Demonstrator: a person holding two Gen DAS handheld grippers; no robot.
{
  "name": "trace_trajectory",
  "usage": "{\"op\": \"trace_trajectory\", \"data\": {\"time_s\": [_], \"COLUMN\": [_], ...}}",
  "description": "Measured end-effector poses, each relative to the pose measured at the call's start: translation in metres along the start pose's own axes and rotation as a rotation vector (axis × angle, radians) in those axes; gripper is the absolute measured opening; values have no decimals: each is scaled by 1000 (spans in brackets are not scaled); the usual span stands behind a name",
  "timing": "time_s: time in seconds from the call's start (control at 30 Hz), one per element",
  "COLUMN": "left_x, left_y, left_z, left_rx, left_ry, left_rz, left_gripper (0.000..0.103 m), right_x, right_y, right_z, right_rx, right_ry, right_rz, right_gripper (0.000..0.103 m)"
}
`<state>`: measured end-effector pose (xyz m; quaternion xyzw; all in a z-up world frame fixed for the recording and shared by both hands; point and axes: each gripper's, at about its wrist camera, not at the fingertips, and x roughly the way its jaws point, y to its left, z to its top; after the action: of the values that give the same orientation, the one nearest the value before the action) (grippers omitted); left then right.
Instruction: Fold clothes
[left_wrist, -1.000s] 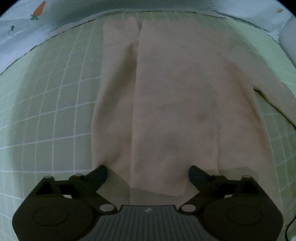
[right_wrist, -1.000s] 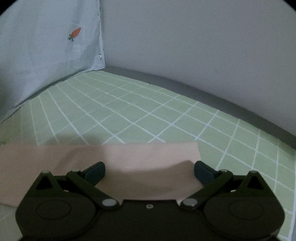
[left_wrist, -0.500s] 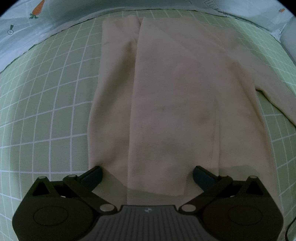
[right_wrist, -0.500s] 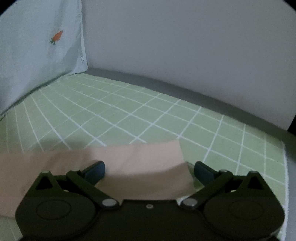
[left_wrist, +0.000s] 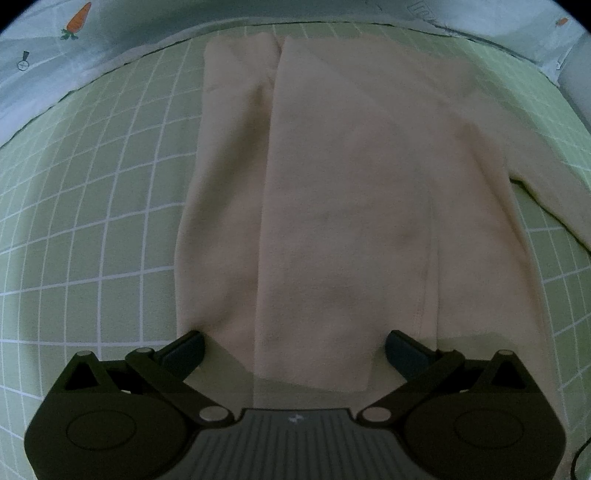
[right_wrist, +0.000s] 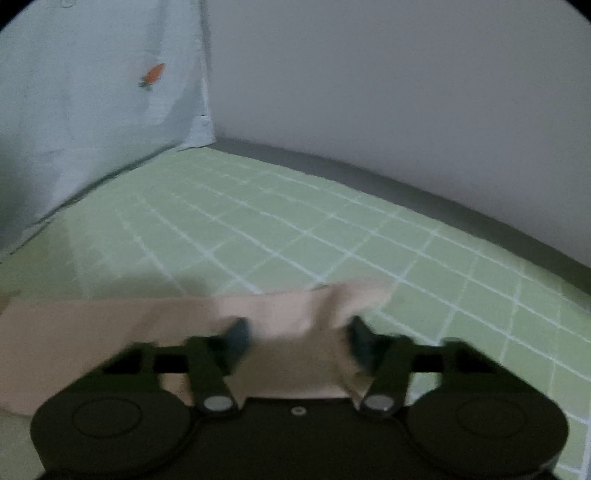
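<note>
A beige long-sleeved top (left_wrist: 351, 184) lies flat on the green checked sheet (left_wrist: 92, 229), its left side folded inward over the body. My left gripper (left_wrist: 293, 339) hangs open over the near hem, one finger on each side of the folded panel. The right sleeve (left_wrist: 546, 199) stretches out toward the right. In the right wrist view the end of that sleeve (right_wrist: 110, 332) lies across the sheet, and my right gripper (right_wrist: 297, 332) is blurred. Its fingers are partly drawn in but still apart, with the sleeve end bunching up between them.
A pale blue cloth with carrot prints (left_wrist: 55, 44) borders the far side of the sheet and stands as a wall at the left (right_wrist: 92, 110). A plain grey wall (right_wrist: 406, 92) runs along the sheet's right edge. Bare sheet (right_wrist: 295, 229) lies beyond the sleeve.
My right gripper's fingers have drawn closer together around the sleeve end, which now puckers upward. The left gripper has pulled back slightly and stays open.
</note>
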<state>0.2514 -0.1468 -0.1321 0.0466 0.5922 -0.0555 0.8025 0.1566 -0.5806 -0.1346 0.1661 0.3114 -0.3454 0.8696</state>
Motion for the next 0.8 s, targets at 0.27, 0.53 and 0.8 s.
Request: {"op": "trace_trajectory", "data": {"time_s": [0.27,0.53,0.8], "left_x": [-2,-3,-2], "left_y": [2,6,10], "left_z": [-1,1,3], "left_rx": [2,6,0], "left_ry": [-3,-5,-8], "left_rz": [-2,-4,-4], "left_gripper": [103,103,103], "right_x": [-2,-46,-61], "right_y": [47,160,164], "right_z": [4,-31,-35], "right_rx": [50,-220,-305], "right_ry": [96,176,167], "right_rz": [289,709,723], "right_gripper": [12,12,68]}}
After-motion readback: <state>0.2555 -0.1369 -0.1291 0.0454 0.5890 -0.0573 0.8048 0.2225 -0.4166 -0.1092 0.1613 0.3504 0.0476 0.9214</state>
